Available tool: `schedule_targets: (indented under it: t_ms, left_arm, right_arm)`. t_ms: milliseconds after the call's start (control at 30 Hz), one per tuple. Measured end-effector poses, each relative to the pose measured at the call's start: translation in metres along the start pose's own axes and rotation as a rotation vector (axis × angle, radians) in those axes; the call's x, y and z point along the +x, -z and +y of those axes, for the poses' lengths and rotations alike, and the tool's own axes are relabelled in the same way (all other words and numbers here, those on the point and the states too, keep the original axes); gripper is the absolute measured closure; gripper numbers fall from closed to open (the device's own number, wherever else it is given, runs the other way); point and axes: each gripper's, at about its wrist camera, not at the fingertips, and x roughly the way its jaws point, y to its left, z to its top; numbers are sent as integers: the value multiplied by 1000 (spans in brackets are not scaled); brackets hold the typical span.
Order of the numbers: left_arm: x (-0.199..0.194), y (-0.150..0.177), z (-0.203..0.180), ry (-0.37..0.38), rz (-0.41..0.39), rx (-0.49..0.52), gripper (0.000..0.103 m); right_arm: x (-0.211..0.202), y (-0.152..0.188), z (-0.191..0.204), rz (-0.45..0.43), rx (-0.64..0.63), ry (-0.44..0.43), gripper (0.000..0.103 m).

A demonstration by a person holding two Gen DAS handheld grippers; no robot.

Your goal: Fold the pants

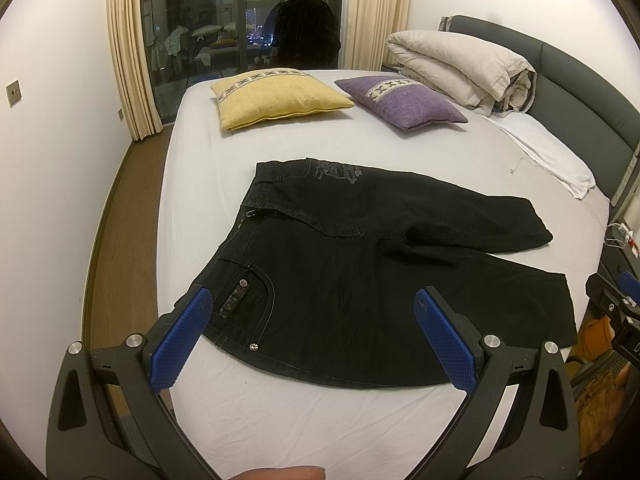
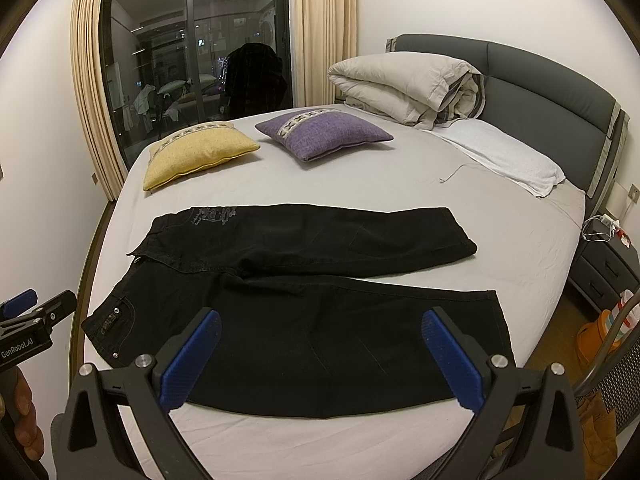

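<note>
The bed [image 2: 500, 240] has a pale sheet and a dark grey padded headboard [image 2: 552, 96]. Black pants [image 2: 320, 320] lie flat on the sheet, with the two legs spread apart. Further away lie a yellow cushion [image 2: 200, 152] and a purple cushion [image 2: 324, 132], near each other. A folded beige duvet [image 2: 404, 88] and a white pillow [image 2: 508, 156] rest by the headboard.

Black denim pants [image 2: 304, 320], matt and stitched with pale thread, shiny metal rivets at the pocket, lie on a smooth, faintly creased white cotton bedsheet [image 2: 360, 184]. Both matt black plastic grippers, left gripper [image 1: 312, 336] and right gripper [image 2: 320, 356], carry knurled blue rubbery pads [image 1: 184, 336] and polished metal bolts. Coarse-woven yellow cushion [image 2: 200, 152] and purple cushion [image 2: 324, 132] sit near the far edge, before a smooth grey leatherette headboard [image 2: 552, 96].
</note>
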Motion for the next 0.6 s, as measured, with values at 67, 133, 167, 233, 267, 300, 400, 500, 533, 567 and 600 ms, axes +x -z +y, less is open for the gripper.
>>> schedule_targets:
  t_ms: [67,133,167,233,267,300,400,500,533,567,600]
  left_arm:
    - [-1,-1,0,0,0,0,0]
    - [0,0,0,0,0,-1,0]
    - [0,0,0,0,0,-1,0]
    - [0,0,0,0,1,0,0]
    - [0,0,0,0,1,-1,0]
    - [1,1,0,0,2,0,0]
    - [5,5,0,0,7,2,0]
    - [9,7,0,-1,12,4,0]
    - [10,8,1,-1,14,4,0]
    - [11,8,1,-1,16,5,0]
    - [13,7,0,0,19,6,0]
  right_arm:
    - [0,0,1,0,0,-1,0]
    - [0,0,1,0,0,0,0]
    - [1,0,1,0,0,-1,0]
    - [1,0,0,1,0,-1,0]
    - [1,1,0,1,0,-1,0]
    - [1,1,0,2,1,-2,0]
    - [2,1,0,4,0,-4,0]
    - [3,1,0,10,0,-9,0]
    - [3,3,0,12,1,-11,0]
    - [2,1,-1,14,1,-12,0]
    - [4,2,-1,16,1,-14,0]
